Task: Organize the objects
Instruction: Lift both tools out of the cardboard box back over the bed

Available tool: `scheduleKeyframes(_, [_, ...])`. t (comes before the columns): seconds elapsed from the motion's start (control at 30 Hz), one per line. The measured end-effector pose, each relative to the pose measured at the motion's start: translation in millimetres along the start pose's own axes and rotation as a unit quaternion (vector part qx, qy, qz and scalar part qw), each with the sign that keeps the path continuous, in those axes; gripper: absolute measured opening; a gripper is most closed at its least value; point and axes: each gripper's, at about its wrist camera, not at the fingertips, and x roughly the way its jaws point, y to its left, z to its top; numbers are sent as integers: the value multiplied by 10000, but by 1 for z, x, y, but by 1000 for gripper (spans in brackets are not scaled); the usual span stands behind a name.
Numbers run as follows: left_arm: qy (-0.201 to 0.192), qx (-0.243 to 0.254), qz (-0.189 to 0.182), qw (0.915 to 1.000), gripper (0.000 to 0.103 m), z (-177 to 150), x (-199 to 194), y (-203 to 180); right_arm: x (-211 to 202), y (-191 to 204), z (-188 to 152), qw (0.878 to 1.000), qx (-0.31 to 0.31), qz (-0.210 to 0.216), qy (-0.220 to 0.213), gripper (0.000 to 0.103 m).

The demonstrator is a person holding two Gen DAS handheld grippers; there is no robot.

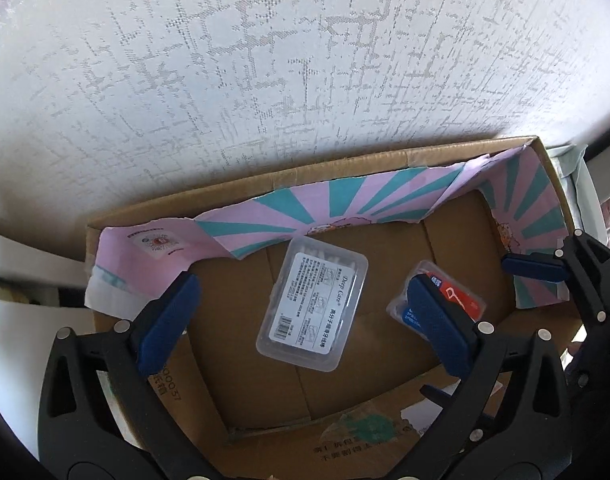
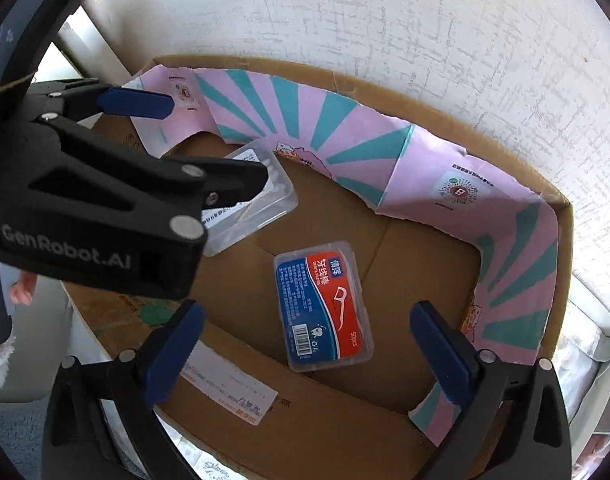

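Cardboard box (image 1: 241, 412), open top, lined with a pink-and-teal paper (image 1: 265, 216).

Contents: two items, both flat on the box floor.
- Clear case (image 1: 311, 306), white label up; left wrist view, long axis from 1 to 7 o'clock.
- Red-and-blue case (image 2: 324, 306) of floss picks; right wrist view, long axis from 11 to 5 o'clock, barcode end toward 5. The two lie near each other, apart.

Left gripper (image 1: 305, 320): spread wide, holding nothing, above the clear case.
Right gripper (image 2: 305, 350): spread wide, holding nothing, above the red-and-blue case.

Progress, judged: both visible items are boxed; nothing further to pack is in view, so little appears left.
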Motion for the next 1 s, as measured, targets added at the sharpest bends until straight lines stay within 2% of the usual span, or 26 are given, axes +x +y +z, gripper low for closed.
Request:
scheduleKeyframes(0.17, [-43,-5,-56,10000,103,-8,-11,-2,-9,-2,-18,10000,71,18,2,102])
scheduleKeyframes(0.37, [-153,13,-158,9998,103,-7,-31,0,-36,-3,-40,9994,208,-193,-178,102])
scheduleKeyframes(0.57, [-475,-148,-253,9984,103,-7,-66,1,-77,-7,-67,9958,611,-468,-490,102])
scheduleKeyframes(0.6, [-560,-244,-238,9978,103,-13,-76,13,-85,-7,-72,9950,649,-518,-557,102])
scheduleKeyframes(0.67, [-738,-337,-209,9965,103,-6,-82,-3,-109,-6,-87,9926,697,-650,-751,102])
scheduleKeyframes(0.7, [-835,-392,-185,9956,103,-4,-89,-6,-113,-11,-79,9917,703,-699,-816,102])
scheduleKeyframes(0.73, [-949,-441,-161,9944,103,-9,-102,-6,-111,-8,-47,9906,714,-752,-893,103])
scheduleKeyframes(0.77, [-1040,-477,-133,9933,103,-13,-113,-4,-123,1,-39,9893,727,-803,-982,103])
scheduleKeyframes(0.87, [-1365,-619,-35,9887,103,-30,-138,-13,-152,-8,7,9838,833,-930,-1288,103])
scheduleKeyframes(0.93, [-1646,-774,21,9833,103,-46,-163,-18,-157,7,13,9778,935,-1051,-1552,103])
scheduleKeyframes(1.0, [-1895,-914,130,9775,103,-62,-182,-29,-168,10,0,9700,1079,-1195,-1824,103])
